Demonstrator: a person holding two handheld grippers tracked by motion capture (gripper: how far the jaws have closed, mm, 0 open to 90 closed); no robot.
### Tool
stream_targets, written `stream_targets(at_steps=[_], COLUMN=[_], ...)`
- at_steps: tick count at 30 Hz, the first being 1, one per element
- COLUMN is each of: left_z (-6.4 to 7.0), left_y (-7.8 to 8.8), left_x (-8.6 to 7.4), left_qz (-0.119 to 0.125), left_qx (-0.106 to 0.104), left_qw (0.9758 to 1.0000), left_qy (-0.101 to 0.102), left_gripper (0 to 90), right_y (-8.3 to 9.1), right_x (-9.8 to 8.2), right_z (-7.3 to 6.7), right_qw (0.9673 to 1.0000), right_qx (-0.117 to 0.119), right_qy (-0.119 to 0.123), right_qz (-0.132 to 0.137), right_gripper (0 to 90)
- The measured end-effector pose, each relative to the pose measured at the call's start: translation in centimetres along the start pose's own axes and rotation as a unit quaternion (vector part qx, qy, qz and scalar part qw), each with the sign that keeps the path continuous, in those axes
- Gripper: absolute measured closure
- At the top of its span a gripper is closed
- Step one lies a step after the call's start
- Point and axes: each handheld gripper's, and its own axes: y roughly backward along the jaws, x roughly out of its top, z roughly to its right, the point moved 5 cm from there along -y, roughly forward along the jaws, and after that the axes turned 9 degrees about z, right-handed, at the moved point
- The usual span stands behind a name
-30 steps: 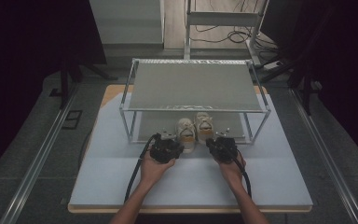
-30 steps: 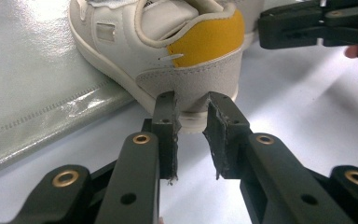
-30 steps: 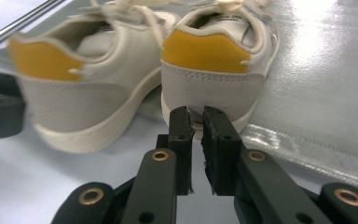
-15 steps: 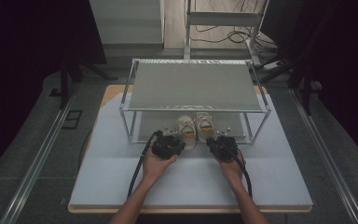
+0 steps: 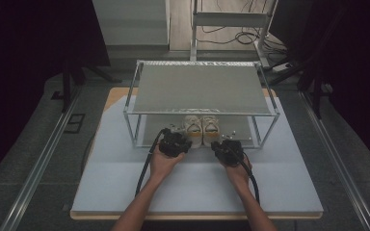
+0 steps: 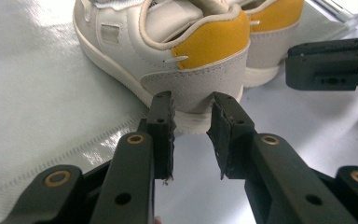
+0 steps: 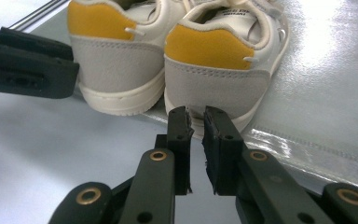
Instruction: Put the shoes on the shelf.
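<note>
Two cream sneakers with yellow heel patches stand side by side on the lower shelf of a metal rack (image 5: 200, 86), heels toward me. My left gripper (image 6: 193, 105) is just behind the left sneaker (image 6: 200, 60). Its jaws have just been opening and stand slightly open with nothing between them, tips at the heel's sole. My right gripper (image 7: 195, 114) sits at the heel of the right sneaker (image 7: 214, 70), its jaws parted by a thin slit around nothing. From above, the left gripper (image 5: 182, 139) and right gripper (image 5: 221, 143) flank the left sneaker (image 5: 192, 127) and right sneaker (image 5: 210, 126).
The rack's grey top shelf hangs over the shoes, and its thin posts (image 5: 136, 130) stand at each corner. The white table mat (image 5: 125, 178) stretches in front of and beside the rack. The table's front edge is near my forearms.
My left hand has moved forward and a little right toward the rack. The left sneaker, angled before, now stands straight beside the right one. The right hand has stayed put.
</note>
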Motion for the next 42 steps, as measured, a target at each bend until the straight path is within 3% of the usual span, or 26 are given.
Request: stream_targets(at_steps=[5,7,11,31,41,42], left_z=[-0.3,-0.7,-0.9,-1.2,-2.0,-2.0], left_y=[0.0,-0.2,-0.8,-1.0,-1.4,-1.5], left_x=[0.3,0.2,0.1,0.1,0.6,0.8], left_qz=[0.000,-0.005,-0.008,-0.009,-0.012,-0.014], left_qx=[0.002,0.012,0.004,-0.005,0.020,0.018], left_qw=[1.0000,0.9997,1.0000,0.9999,0.9997,0.9997], left_qy=[-0.002,-0.020,-0.004,0.010,0.002,0.011], left_gripper=[69.3,69.4,69.4,67.5,67.5,67.4], right_y=[-0.1,-0.1,-0.2,-2.0,-2.6,-2.7], right_x=[0.0,0.0,0.0,0.8,0.0,-0.1], right_z=[-0.1,-0.1,-0.2,-0.1,-0.4,-0.4], right_qw=[1.0000,1.0000,1.0000,1.0000,0.9998,0.9998], right_qx=[0.001,0.001,0.001,-0.008,-0.001,-0.001], right_qy=[0.001,0.001,0.002,0.003,0.008,0.009], right_qz=[0.001,0.001,0.000,0.000,-0.016,-0.017], right_gripper=[80.3,80.2,80.2,80.6,80.6,80.6])
